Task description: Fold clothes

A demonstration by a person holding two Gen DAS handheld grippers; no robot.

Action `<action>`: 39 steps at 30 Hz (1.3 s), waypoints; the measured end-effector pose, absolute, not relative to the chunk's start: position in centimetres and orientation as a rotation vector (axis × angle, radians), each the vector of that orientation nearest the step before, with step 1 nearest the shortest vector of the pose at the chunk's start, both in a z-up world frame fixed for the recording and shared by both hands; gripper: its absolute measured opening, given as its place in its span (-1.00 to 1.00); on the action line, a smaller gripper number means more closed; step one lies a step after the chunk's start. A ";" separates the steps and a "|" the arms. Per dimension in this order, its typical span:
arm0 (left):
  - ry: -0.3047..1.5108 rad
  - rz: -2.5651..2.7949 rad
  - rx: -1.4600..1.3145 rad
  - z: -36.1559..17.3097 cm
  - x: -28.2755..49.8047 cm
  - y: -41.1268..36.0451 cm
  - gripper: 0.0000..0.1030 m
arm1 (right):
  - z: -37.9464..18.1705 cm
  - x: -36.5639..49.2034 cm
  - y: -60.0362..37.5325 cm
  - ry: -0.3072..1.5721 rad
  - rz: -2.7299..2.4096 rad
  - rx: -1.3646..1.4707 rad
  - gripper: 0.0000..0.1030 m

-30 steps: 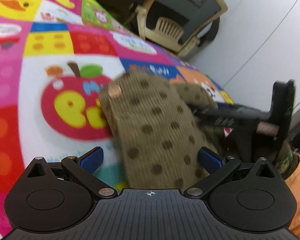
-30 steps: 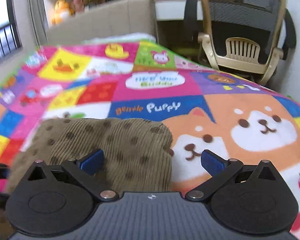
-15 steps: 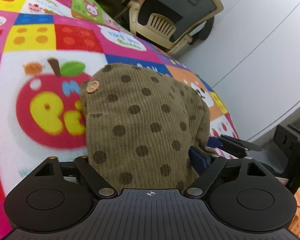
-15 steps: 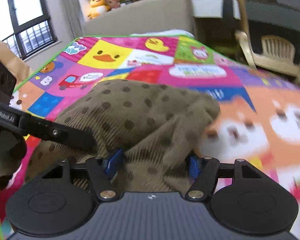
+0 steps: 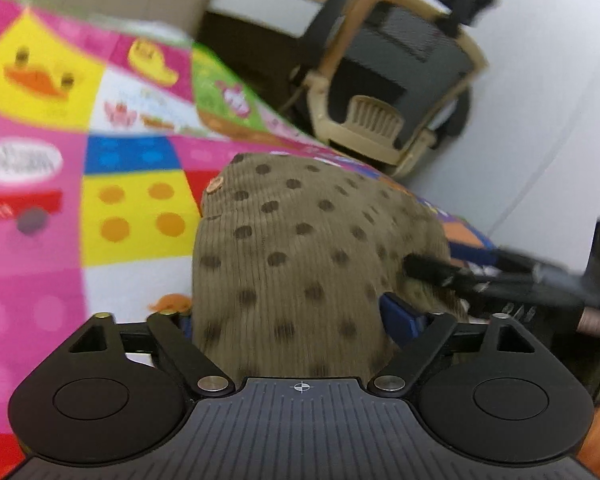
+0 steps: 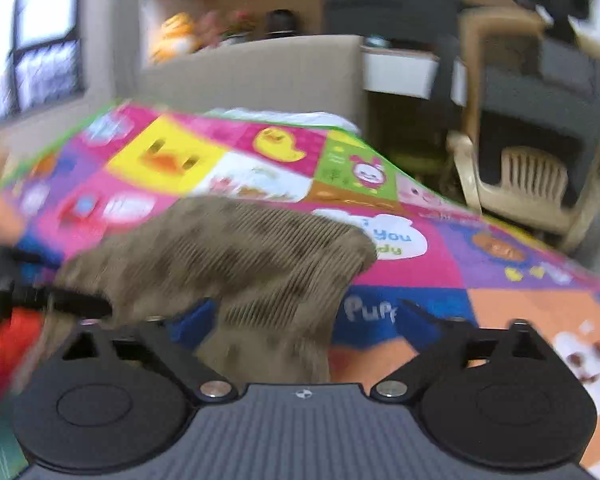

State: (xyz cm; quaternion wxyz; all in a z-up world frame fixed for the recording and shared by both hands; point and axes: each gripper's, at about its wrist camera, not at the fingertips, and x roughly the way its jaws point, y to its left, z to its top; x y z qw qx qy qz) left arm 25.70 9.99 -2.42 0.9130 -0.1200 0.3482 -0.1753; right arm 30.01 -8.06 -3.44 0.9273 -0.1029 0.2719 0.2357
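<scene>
A brown corduroy garment with dark dots [image 5: 296, 256] lies bunched on the colourful play mat [image 5: 132, 208]. My left gripper [image 5: 296, 320] is shut on the garment's near edge, with cloth filling the gap between its blue pads. The garment also shows in the right wrist view [image 6: 236, 256], blurred. My right gripper [image 6: 300, 316] is open; cloth lies over its left blue pad and its right pad is bare over the mat [image 6: 500, 280]. The right gripper's black fingers [image 5: 460, 276] reach against the garment's right side in the left wrist view.
A beige and black chair [image 5: 392, 92] stands past the mat's far edge, also seen in the right wrist view [image 6: 536, 152]. A grey headboard [image 6: 260, 76] and a shelf with toys [image 6: 180, 36] are behind. A white wall [image 5: 560, 120] is on the right.
My right gripper has opened and let go of the garment. Both grippers have moved forward over the mat, the left still carrying the cloth. The views have tilted up.
</scene>
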 end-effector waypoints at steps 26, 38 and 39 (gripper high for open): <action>0.656 -0.392 -0.252 -1.2 23.9 9.2 0.90 | -3.7 32.0 -10.5 0.568 0.169 -0.316 1.00; 0.615 -0.108 -0.170 -4.4 12.3 4.3 1.00 | -5.8 16.9 -11.3 0.646 0.409 -0.235 1.00; 0.610 -0.095 -0.151 -4.7 11.6 3.8 1.00 | -6.1 16.2 -11.3 0.641 0.403 -0.255 1.00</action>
